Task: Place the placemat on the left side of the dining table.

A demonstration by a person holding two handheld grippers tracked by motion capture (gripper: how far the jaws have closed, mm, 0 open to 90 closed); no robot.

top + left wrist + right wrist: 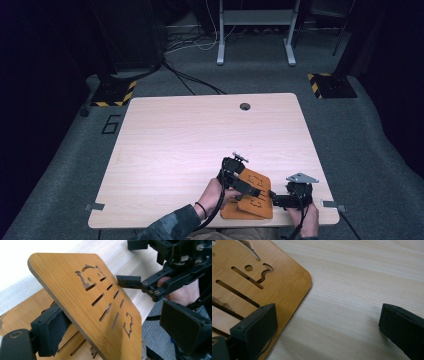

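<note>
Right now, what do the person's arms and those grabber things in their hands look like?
Both grippers are black and boxy. The left gripper has blocky black fingers with soft-looking pads. The right gripper carries a grey three-cornered plate on top. A black cable trails back from the left one. The left arm wears a dark mottled sleeve and a dark band at the wrist.

The high view looks forward and down from above the person's side, taking in the whole surface (200,145) and the floor beyond. The left gripper view sits very close, looking along its jaws at a tilted slotted wooden board (82,297), with the other gripper (130,281) farther off. The right gripper view looks down, close to the surface, over a board's rounded corner (287,287). All three views share the boards near the front edge.
</note>
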